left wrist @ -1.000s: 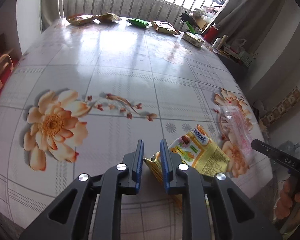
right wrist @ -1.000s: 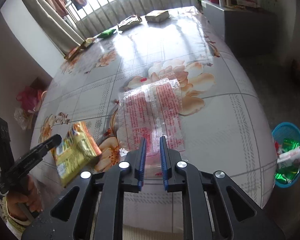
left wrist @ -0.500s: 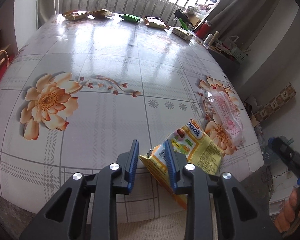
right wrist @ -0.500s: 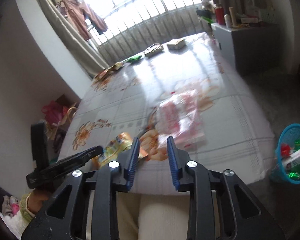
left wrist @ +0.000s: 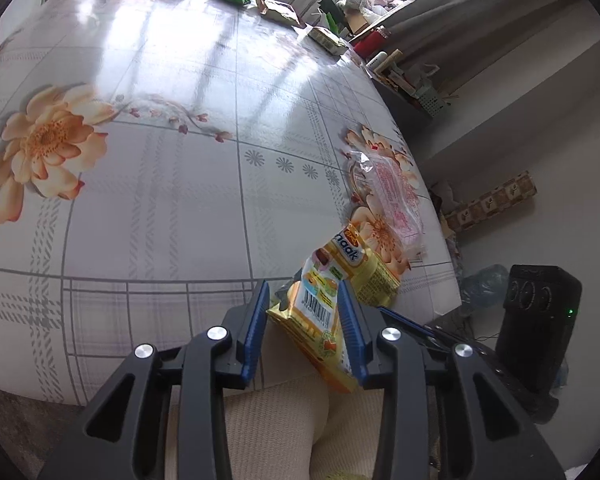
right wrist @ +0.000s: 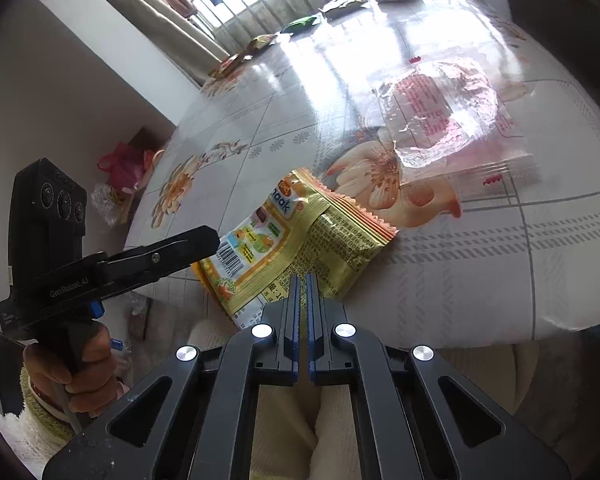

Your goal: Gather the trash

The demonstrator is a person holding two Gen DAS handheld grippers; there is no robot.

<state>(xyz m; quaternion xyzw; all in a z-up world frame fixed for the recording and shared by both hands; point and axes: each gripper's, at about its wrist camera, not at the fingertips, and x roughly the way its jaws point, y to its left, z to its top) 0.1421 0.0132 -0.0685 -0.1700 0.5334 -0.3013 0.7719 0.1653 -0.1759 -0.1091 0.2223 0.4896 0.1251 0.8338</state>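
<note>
Covering the table (left wrist: 148,208), a floral tablecloth carries a clear red-printed plastic wrapper (right wrist: 444,120) at its near right edge, with the yellow snack packet (right wrist: 300,248) just left of it, overhanging the near edge. Left gripper (left wrist: 303,312): fingers spread apart around the packet's near end, grip uncertain. Right gripper (right wrist: 300,300): fingers nearly together, pinching the packet's near edge.

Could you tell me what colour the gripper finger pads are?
Blue, clearest on the left gripper in the left wrist view.
</note>
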